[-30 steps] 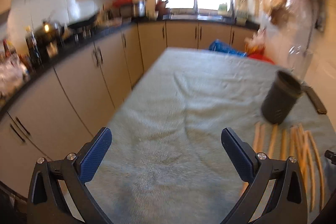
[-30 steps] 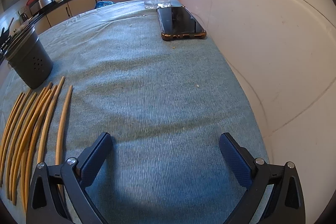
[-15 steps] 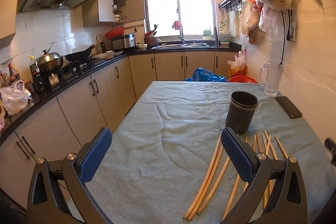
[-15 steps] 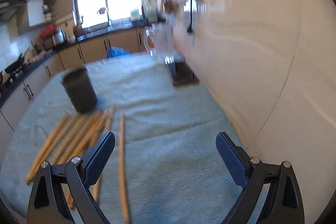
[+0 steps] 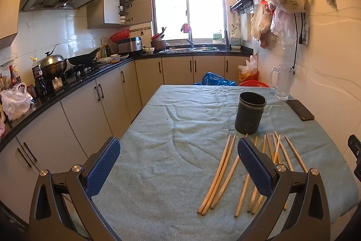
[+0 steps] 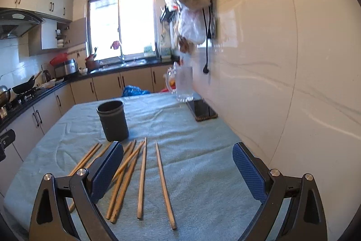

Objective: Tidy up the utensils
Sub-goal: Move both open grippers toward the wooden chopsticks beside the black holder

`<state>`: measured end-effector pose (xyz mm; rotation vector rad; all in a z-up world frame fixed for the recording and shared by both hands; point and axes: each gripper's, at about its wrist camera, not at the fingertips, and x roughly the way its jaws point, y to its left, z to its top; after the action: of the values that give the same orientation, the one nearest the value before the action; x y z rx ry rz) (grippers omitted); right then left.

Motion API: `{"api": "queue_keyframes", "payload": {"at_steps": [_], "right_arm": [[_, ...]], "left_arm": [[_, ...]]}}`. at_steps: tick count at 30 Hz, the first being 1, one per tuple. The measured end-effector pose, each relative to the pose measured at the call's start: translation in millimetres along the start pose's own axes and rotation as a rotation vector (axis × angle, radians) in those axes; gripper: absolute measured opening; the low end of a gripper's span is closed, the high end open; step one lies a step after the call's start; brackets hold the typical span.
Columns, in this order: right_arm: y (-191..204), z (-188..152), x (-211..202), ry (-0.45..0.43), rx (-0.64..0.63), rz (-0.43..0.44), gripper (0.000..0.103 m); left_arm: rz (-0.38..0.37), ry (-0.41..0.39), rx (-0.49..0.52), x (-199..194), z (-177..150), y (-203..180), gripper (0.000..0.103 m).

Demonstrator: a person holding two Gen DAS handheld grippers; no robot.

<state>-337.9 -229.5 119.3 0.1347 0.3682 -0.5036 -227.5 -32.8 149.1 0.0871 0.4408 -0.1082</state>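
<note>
Both grippers wide open, holding nothing: left gripper [image 5: 178, 164] and right gripper [image 6: 178, 164] hover above table cloth [image 5: 158, 128]. Chopsticks [image 6: 142, 180] lie loose in a row just in front of dark holder cup [image 6: 112, 121], which stands upright & looks empty. Best approach imo: take 1 stick, e.g. the separate rightmost, pinch near mid-length w/ pads square across it, then tip it upright into the cup.

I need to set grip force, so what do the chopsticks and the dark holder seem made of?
Chopsticks: probably bamboo or wood, tan, matte, unlacquered by the look. Dark holder: dull dark grey with small holes near its base and a stepped rim; metal or plastic, I cannot tell which.
</note>
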Motion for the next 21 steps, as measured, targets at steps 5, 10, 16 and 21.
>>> {"api": "queue_keyframes", "payload": {"at_steps": [5, 10, 16, 21], "right_arm": [[6, 0, -16, -0.048, -0.015, -0.010, 0.099], [6, 0, -16, -0.043, -0.022, -0.005, 0.099], [3, -3, -7, -0.009, -0.013, 0.004, 0.099], [3, -5, 2, 0.018, -0.006, 0.019, 0.099]], "left_arm": [[-0.001, 0.005, -0.008, -3, -4, 4, 0.103], [-0.005, 0.020, -0.020, -2, -7, 5, 0.103], [-0.017, 0.048, -0.024, 4, -10, 5, 0.103], [-0.014, 0.069, -0.021, 11, -11, 3, 0.103]]}}
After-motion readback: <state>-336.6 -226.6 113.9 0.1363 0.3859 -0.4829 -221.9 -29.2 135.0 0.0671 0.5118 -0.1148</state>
